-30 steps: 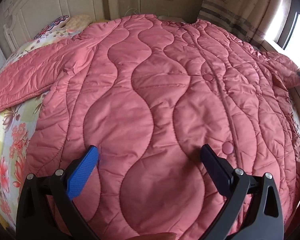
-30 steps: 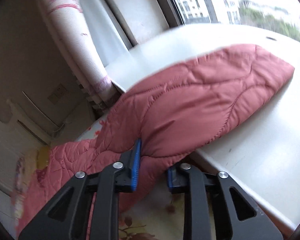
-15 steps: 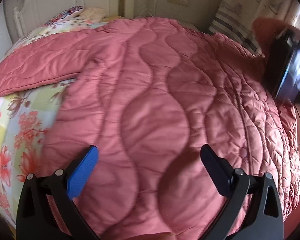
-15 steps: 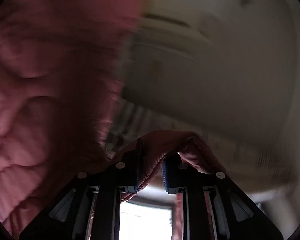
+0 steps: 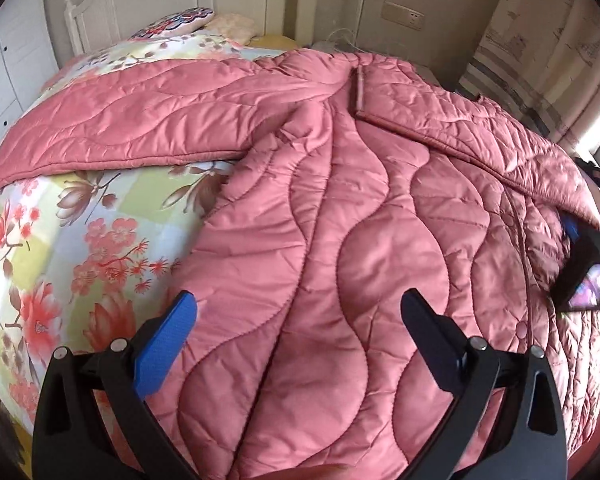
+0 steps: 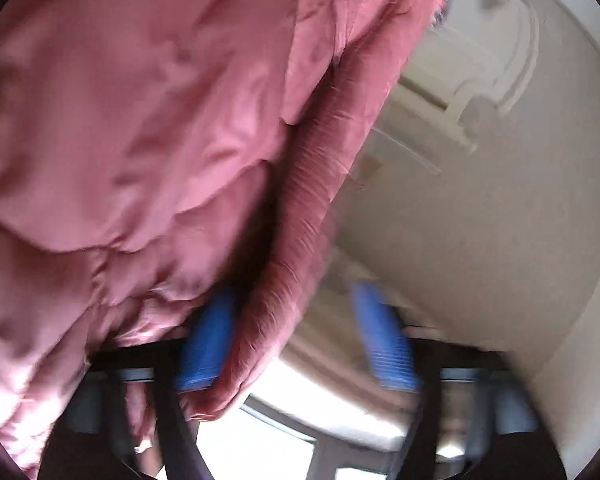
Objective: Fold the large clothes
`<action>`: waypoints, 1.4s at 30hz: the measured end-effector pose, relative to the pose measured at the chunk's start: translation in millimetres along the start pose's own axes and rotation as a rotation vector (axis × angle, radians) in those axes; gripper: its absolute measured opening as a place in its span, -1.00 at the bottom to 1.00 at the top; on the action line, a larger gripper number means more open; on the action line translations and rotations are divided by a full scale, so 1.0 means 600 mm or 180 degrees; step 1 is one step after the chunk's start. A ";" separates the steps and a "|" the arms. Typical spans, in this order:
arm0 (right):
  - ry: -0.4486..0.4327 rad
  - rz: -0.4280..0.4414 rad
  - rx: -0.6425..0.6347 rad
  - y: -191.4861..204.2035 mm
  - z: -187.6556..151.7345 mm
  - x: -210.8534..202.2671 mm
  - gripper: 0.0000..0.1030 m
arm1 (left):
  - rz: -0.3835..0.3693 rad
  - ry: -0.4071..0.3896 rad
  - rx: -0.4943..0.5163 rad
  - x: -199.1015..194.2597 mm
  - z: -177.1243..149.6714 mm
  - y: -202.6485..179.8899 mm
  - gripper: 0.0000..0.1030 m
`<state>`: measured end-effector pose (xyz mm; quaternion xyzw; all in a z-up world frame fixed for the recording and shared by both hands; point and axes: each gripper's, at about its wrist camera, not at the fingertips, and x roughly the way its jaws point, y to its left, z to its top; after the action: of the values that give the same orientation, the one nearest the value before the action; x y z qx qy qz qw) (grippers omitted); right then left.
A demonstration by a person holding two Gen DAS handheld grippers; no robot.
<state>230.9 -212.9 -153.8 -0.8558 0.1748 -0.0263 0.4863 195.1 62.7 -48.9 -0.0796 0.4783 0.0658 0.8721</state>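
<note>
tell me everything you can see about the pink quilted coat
The pink quilted coat is a shiny, puffy garment stitched in wavy lines, with snap buttons along its front. It lies spread on the floral bedsheet, one sleeve stretched out flat to the left, the other folded across the body. The left gripper hovers open above it. The right gripper has just been opening; the ribbed cuff lies against one of its fingers.

We find the pink quilted coat (image 5: 340, 240) spread over the floral bedsheet (image 5: 60, 240) | one sleeve (image 5: 132, 128) lies flat toward ten o'clock, the other (image 5: 480, 136) folded across the body at two o'clock | left gripper (image 5: 300, 320) hovers above at six o'clock, jaws wide, nothing between | right gripper (image 5: 592, 248) at three o'clock, partly out of view.
</note>
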 end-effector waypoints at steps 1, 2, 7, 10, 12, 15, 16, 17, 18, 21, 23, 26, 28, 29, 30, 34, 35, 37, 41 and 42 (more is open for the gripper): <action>-0.0040 0.0013 0.0157 -0.009 -0.006 -0.009 0.52 | 0.0024 -0.0008 0.0008 0.000 0.001 0.001 0.96; -0.0059 0.0154 0.0378 -0.025 -0.015 -0.016 0.52 | 0.0051 -0.0021 0.0017 0.000 0.003 0.002 0.96; -0.0261 0.2099 0.2947 -0.177 -0.122 0.018 0.52 | 0.0006 -0.0009 0.0122 -0.008 0.036 -0.017 0.96; -0.0058 0.2964 0.4291 -0.201 -0.193 0.111 0.55 | 0.0047 -0.0267 0.0294 -0.030 0.090 -0.052 0.96; 0.0084 0.3314 0.4813 -0.196 -0.208 0.157 0.58 | 0.0031 -0.0389 0.0378 -0.031 0.146 -0.085 0.96; 0.0221 0.3829 0.5491 -0.176 -0.234 0.235 0.58 | -0.0011 -0.0449 0.0465 -0.009 0.219 -0.132 0.96; 0.0169 0.4077 0.5710 -0.160 -0.238 0.261 0.57 | -0.0069 -0.0470 0.0452 0.008 0.249 -0.151 0.96; 0.0180 0.4211 0.5765 -0.143 -0.233 0.284 0.57 | -0.0092 -0.0483 0.0432 0.019 0.264 -0.162 0.96; 0.0261 0.4207 0.5693 -0.130 -0.235 0.278 0.54 | -0.0112 -0.0505 0.0390 0.034 0.279 -0.171 0.96; 0.0620 0.4069 0.5194 -0.085 -0.194 0.304 0.58 | -0.0123 -0.0364 0.0303 0.110 0.308 -0.196 0.96; 0.0594 0.3902 0.5008 -0.095 -0.182 0.296 0.60 | -0.0163 -0.0150 0.0265 0.156 0.311 -0.203 0.96; 0.0333 0.3729 0.5142 -0.139 -0.195 0.267 0.59 | -0.0053 0.0039 0.0307 0.209 0.304 -0.213 0.96; 0.0216 0.3546 0.5187 -0.149 -0.196 0.250 0.69 | -0.0021 0.0055 0.0311 0.227 0.298 -0.215 0.96; 0.0339 0.3663 0.5150 -0.134 -0.185 0.257 0.69 | -0.0041 0.0036 0.0298 0.232 0.296 -0.215 0.96; 0.0514 0.3798 0.5071 -0.110 -0.169 0.271 0.69 | -0.0053 0.0004 0.0295 0.234 0.293 -0.214 0.96; 0.0602 0.3718 0.5021 -0.079 -0.148 0.277 0.89 | -0.0062 0.0014 0.0403 0.243 0.288 -0.222 0.96; 0.0669 0.3725 0.5050 -0.083 -0.151 0.276 0.89 | -0.0097 0.0033 0.0399 0.237 0.290 -0.218 0.95; 0.0673 0.3709 0.5032 -0.094 -0.149 0.269 0.90 | -0.0185 -0.0083 0.0311 0.203 0.290 -0.197 0.95; 0.0662 0.3693 0.5095 -0.087 -0.152 0.271 0.91 | -0.0350 -0.0328 0.0106 0.122 0.261 -0.119 0.96; 0.0668 0.3670 0.5088 -0.086 -0.155 0.266 0.91 | -0.0405 -0.0337 -0.0019 0.111 0.252 -0.096 0.96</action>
<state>374.9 -317.1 -81.6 -0.0533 0.5376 0.0285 0.8410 366.0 39.7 -20.7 -0.1088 0.4253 0.0157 0.8984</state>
